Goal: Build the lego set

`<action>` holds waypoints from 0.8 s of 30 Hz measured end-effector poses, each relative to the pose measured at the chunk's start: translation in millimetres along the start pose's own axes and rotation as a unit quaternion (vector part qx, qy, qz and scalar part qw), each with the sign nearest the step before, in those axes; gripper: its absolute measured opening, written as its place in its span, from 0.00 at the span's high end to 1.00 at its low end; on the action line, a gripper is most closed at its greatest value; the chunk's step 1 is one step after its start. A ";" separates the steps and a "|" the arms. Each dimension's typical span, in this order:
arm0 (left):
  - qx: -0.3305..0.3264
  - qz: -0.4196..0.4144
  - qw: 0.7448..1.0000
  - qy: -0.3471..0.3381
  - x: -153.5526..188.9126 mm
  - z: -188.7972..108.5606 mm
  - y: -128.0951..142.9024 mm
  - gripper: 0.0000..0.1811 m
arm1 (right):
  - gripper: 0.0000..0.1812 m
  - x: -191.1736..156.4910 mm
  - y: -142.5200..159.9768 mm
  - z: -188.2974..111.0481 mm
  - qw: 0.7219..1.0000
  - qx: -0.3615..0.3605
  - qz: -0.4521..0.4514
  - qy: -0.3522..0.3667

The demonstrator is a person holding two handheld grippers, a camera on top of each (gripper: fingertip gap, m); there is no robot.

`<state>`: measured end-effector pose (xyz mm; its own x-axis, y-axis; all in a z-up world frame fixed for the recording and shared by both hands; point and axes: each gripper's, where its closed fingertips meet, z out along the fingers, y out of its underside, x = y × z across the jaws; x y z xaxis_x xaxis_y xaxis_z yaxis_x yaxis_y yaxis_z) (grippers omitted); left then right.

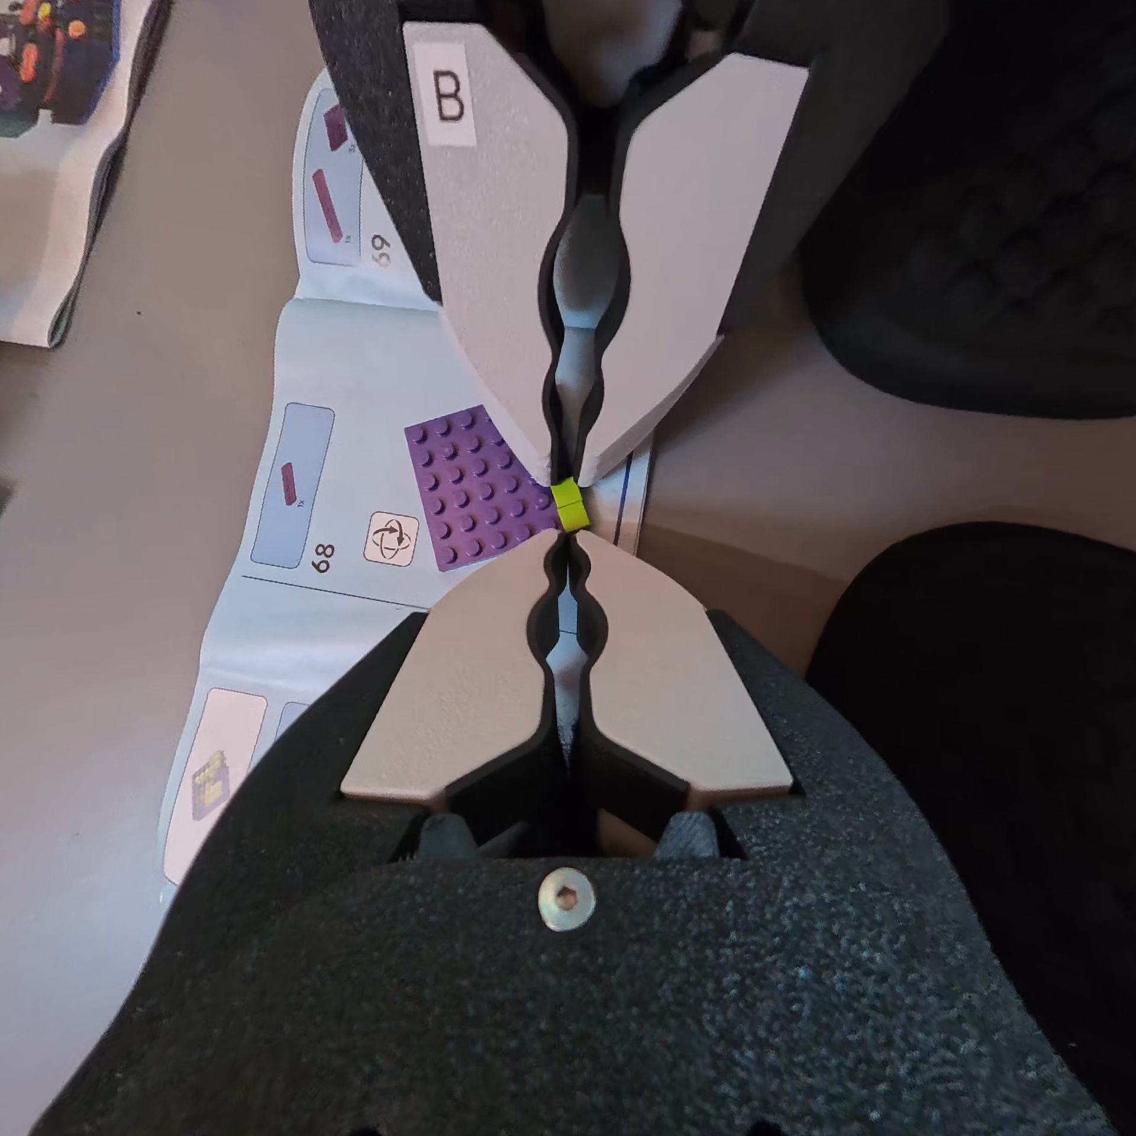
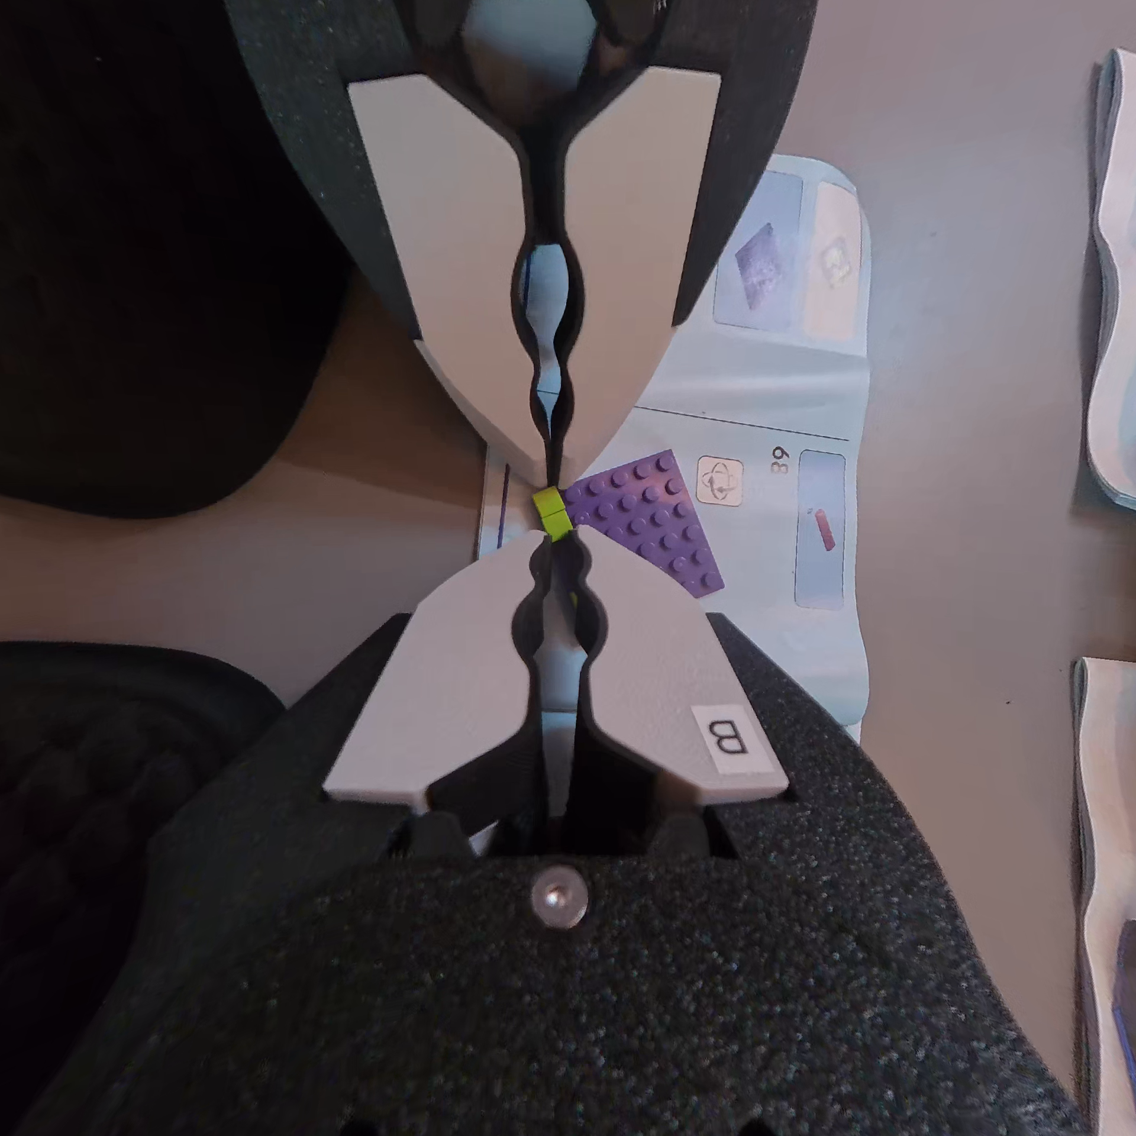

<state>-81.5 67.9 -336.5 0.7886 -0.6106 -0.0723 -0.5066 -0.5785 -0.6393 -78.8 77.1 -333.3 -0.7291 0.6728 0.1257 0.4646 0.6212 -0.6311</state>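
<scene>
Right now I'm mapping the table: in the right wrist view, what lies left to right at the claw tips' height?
Lime green bricks between the two claws' tips → purple studded plate → open instruction booklet → stacked booklets at the right edge.

Hobby desk: tabletop (image 1: 153, 430) strewn with instruction booklets (image 2: 799, 381).
</scene>
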 end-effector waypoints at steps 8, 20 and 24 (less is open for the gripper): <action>0.023 -0.005 1.000 0.009 -0.8 0.0 -0.5 1.00 | 0.98 0.0 0.0 0.1 1.000 -0.006 -0.001 -0.012; 0.052 -0.032 0.998 0.019 -1.6 -0.3 -1.1 1.00 | 0.98 0.0 -0.2 0.2 1.000 -0.005 0.004 -0.018; 0.051 -0.051 0.997 0.025 -1.3 -0.4 -1.2 1.00 | 0.98 0.1 -0.2 0.3 1.000 -0.012 0.000 -0.018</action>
<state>-82.1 69.2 -335.3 0.8142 -0.5797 0.0330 -0.3854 -0.5821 -0.7160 -79.1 76.9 -333.4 -0.7458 0.6589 0.0981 0.4763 0.6303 -0.6131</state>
